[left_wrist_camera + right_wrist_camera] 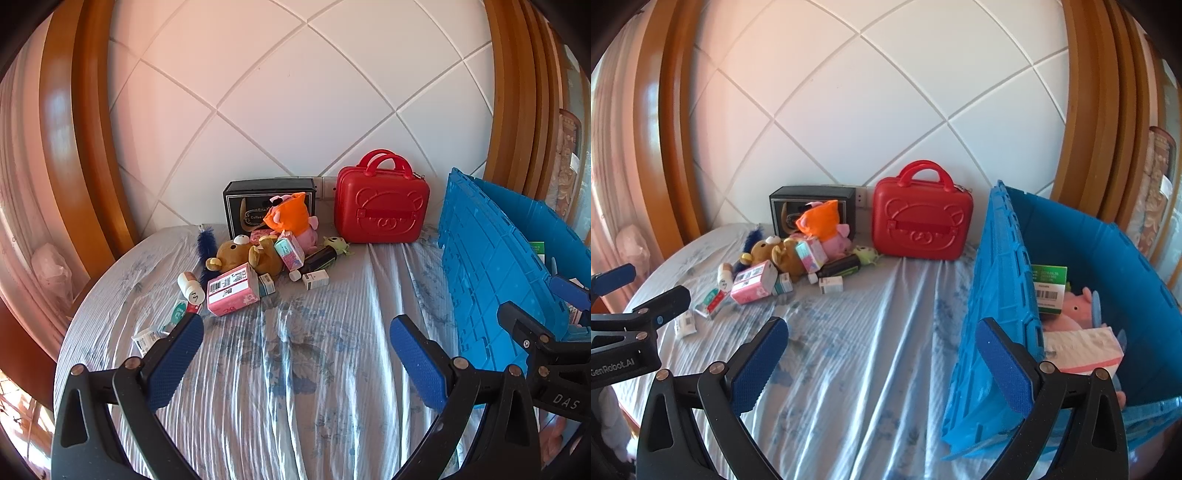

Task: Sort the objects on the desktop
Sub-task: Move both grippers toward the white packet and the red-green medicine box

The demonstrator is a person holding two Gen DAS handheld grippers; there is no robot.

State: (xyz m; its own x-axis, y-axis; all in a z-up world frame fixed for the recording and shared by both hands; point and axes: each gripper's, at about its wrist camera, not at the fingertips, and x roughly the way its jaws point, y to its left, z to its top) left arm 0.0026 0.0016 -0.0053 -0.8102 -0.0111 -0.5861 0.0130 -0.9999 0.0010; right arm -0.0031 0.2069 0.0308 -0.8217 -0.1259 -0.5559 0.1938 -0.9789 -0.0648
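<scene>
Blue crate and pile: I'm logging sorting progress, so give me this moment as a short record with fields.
surface: bed sheet
left gripper: open, holding nothing
right gripper: open, holding nothing
blue crate: right side, holds a pink plush, a green-labelled box and a pink-and-white pack
unsorted pile: brown bear plush, pink box, dark bottle, other small boxes
behind the pile: black box, red case

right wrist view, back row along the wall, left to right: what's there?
Black box → wall socket → red bear-face case → blue crate, holding a green-labelled box and a pink plush.
</scene>
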